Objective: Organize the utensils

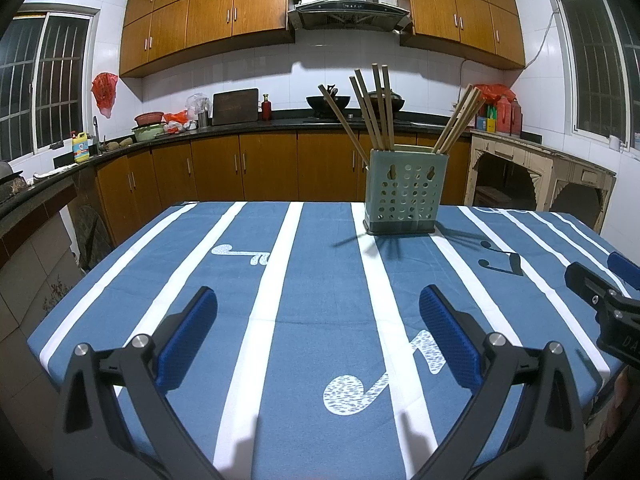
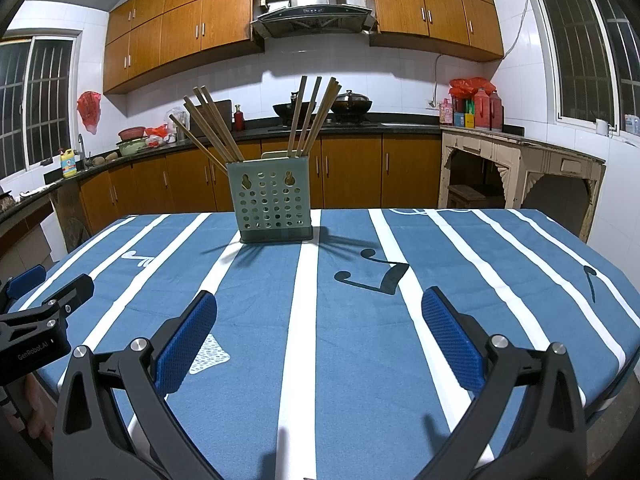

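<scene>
A pale green perforated utensil holder (image 1: 404,194) stands upright at the far side of the table, with several wooden chopsticks (image 1: 378,108) fanned out of it in two bunches. It also shows in the right wrist view (image 2: 272,204), with the chopsticks (image 2: 308,116). My left gripper (image 1: 318,304) is open and empty, low over the near part of the table. My right gripper (image 2: 320,308) is open and empty, also over the near part. Each gripper shows at the edge of the other's view: the right one (image 1: 608,280), the left one (image 2: 48,280).
The table wears a blue cloth with white stripes and music notes (image 1: 280,300). Behind it run a dark kitchen counter (image 1: 240,126) with woks, bottles and bowls, wooden cabinets, and a pale old side table (image 1: 540,168) at the right.
</scene>
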Demonstrator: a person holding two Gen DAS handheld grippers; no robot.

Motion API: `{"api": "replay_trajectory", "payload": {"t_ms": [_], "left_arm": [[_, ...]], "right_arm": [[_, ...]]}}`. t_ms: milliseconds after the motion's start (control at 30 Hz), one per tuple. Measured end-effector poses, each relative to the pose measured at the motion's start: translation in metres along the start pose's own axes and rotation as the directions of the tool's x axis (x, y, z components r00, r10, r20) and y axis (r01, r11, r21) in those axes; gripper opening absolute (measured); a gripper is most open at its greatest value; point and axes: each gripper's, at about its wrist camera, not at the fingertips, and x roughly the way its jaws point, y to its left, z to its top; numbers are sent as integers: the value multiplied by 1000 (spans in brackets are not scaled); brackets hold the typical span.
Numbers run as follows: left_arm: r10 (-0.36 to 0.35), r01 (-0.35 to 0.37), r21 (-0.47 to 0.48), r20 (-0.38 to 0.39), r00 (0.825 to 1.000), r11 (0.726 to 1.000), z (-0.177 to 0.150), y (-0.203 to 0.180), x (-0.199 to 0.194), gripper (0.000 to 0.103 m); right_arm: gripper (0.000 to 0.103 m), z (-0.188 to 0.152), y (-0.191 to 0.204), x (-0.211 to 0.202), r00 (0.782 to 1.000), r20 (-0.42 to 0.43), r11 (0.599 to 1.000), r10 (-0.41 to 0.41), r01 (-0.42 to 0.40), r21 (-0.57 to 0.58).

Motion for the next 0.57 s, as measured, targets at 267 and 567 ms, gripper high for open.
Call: {"api": "replay_trajectory", "payload": {"t_ms": [267, 567], "left_arm": [[0, 0, 7, 3, 1000, 1000, -3, 0, 1, 99], [-1, 1, -1, -2, 1000, 1000, -3, 0, 1, 99]], "right_arm": [[101, 0, 0, 0, 1000, 0, 1000, 0, 0, 0], [101, 1, 0, 0, 1000, 0, 1000, 0, 0, 0]]}}
